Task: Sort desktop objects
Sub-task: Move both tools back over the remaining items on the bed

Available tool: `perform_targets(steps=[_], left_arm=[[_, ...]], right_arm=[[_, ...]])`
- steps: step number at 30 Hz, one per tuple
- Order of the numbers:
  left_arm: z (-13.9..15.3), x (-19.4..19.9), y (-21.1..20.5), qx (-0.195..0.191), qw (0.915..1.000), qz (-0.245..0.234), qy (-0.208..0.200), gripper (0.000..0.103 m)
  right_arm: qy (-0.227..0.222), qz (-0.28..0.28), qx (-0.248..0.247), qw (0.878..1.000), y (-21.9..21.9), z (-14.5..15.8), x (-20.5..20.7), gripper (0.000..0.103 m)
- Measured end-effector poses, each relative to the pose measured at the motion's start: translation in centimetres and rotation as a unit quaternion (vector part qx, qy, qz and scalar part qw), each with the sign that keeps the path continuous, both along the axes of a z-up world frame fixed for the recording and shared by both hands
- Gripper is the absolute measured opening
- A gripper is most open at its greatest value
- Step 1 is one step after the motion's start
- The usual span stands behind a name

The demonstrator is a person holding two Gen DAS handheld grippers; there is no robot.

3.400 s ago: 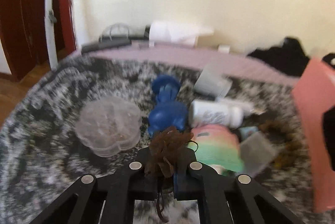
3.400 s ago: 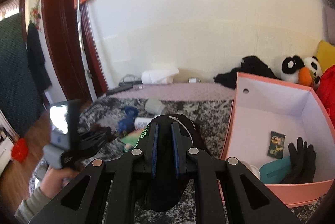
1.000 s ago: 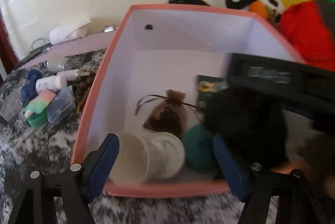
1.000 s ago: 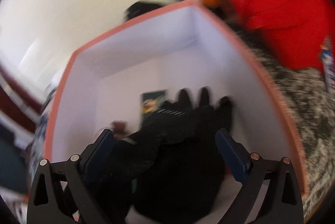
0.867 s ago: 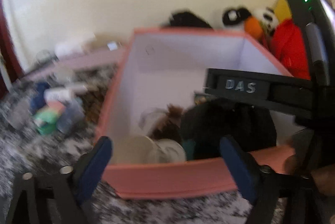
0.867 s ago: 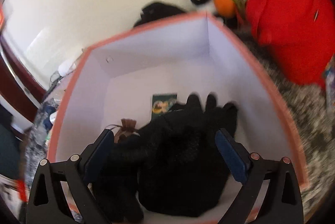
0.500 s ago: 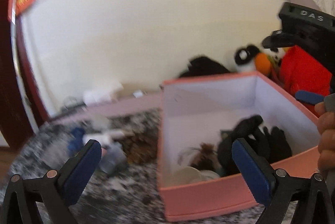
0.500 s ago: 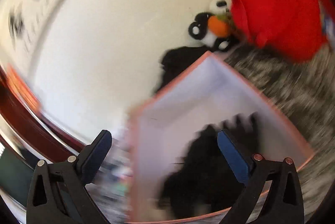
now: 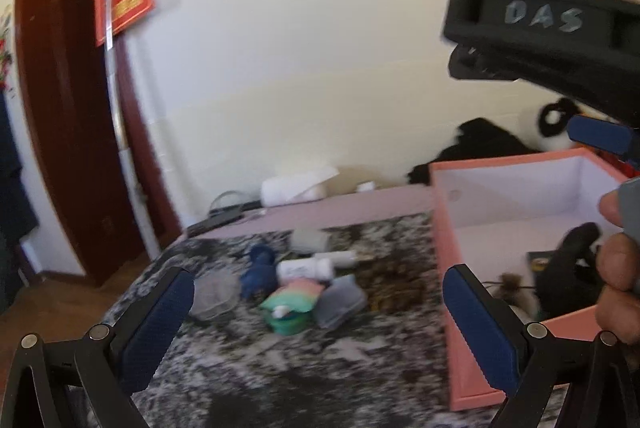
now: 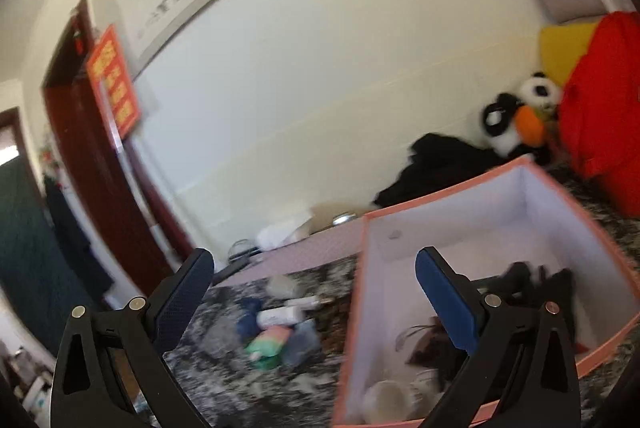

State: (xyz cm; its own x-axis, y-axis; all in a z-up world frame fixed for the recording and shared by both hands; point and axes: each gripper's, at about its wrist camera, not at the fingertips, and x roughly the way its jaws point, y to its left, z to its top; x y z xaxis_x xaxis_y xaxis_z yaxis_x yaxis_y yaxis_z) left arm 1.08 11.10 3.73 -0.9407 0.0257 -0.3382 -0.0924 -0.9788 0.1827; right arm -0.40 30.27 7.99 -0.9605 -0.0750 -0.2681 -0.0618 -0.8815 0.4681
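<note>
Left gripper: my fingers spread wide, blue pads facing each other, nothing between them; held above the desk, which has a black-and-white mottled cover.

Right gripper: my fingers likewise spread wide and holding nothing, raised over the left rim of the pink box. In the left wrist view its black body, marked "DAS", crosses the upper right, with my hand on its handle.

Pink box: open-topped, white inside, standing on the right part of the desk. Contents: black gloves toward the far right; a small brown drawstring pouch near the middle; a white cup-like item in the near left corner; a dark green card lying flat on the floor of the box.

Unsorted group, on the desk just left of the box, items touching or close together: blue dumbbell; white bottle lying on its side; pastel rainbow-striped item with a green base; clear flower-shaped case; grey translucent case; brown beads nearest the box; a clear cup behind, blurred.

Behind the desk: a white roll, black cloth, plush pandas, a red bag.
</note>
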Motion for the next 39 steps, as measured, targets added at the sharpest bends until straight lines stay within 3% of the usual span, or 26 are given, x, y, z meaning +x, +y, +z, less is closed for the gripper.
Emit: perform_targets(steps=[9,15,21,32,39], left_arm=[[-3.5,-3.6,-4.1,-0.006,0.9989,0.035,-0.032,0.103],[-5.2,-6.8,-9.0,0.035,0.9936,0.084,-0.068,0.103],[-4.4,-6.6,-12.0,0.063,0.9912,0.106,-0.049,0.103],[-3.9,-6.4,-14.3,0.067,0.9900,0.118,-0.040,0.103],[-3.9,-6.4,-14.8,0.065,0.9890,0.128,-0.035,0.103]], right_arm=[[-0.015,0.036,0.017,0.999,-6.1,-1.1,-2.7,0.103],[-0.033,0.063,0.083,0.994,-10.5,-2.4,-5.2,0.103],[-0.051,0.064,0.122,0.989,-12.6,-3.7,-6.5,0.102],[-0.081,0.072,0.178,0.978,-15.2,-6.0,-7.2,0.102],[-0.078,0.089,0.206,0.971,-16.5,-6.4,-6.9,0.102]])
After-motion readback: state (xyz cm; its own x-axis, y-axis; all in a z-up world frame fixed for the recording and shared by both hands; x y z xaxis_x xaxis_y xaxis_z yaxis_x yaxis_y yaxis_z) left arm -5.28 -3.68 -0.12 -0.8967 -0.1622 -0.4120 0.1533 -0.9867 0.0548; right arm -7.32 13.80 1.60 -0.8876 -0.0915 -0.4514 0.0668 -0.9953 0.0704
